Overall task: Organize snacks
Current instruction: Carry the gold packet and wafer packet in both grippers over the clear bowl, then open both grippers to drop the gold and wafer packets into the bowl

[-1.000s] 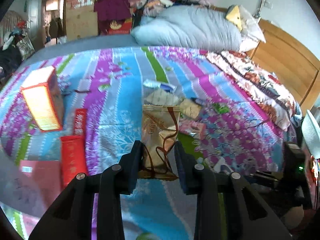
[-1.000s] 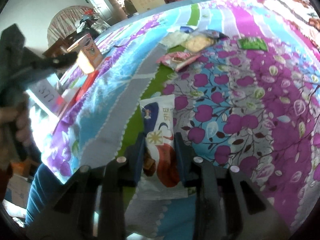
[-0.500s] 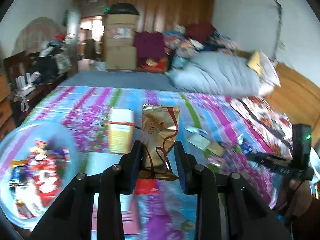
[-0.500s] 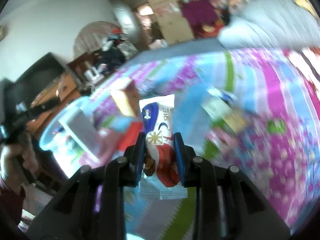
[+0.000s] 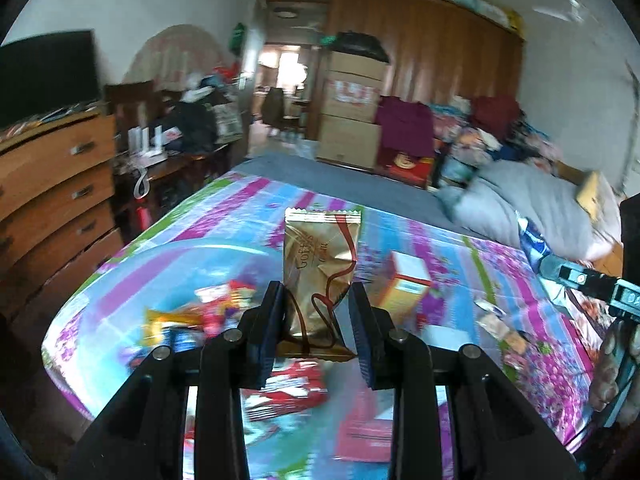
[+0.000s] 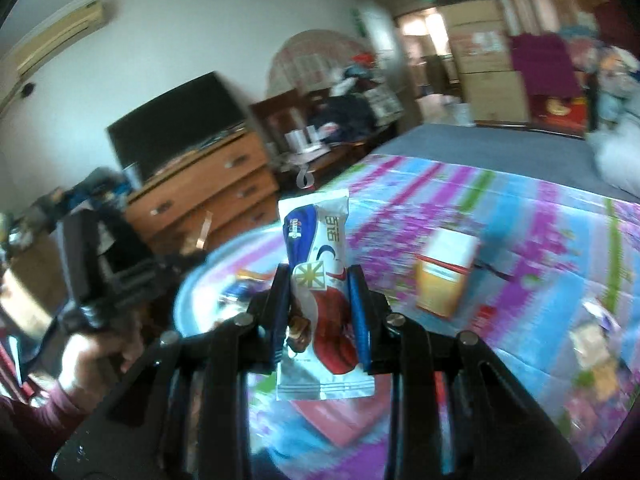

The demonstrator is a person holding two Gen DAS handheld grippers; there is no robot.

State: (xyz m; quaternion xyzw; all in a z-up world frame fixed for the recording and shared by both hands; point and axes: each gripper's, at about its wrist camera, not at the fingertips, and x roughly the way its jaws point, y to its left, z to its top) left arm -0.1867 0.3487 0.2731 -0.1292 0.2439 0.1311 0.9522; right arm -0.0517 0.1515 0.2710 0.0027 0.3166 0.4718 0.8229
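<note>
Your left gripper (image 5: 316,320) had its jaws clamped on the gold packet (image 5: 320,276), upright at frame centre; your right gripper (image 6: 318,312) likewise pinched the white-and-blue packet (image 6: 316,264). Both hung above the clear tub (image 5: 160,256) at left, apparently for dropping in.

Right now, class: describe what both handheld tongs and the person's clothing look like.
Both the left tongs and right tongs are black, with linkage arms joined by round silver pins, and fingers faced with blue pads. A dark red sleeve covers the left wrist.
</note>
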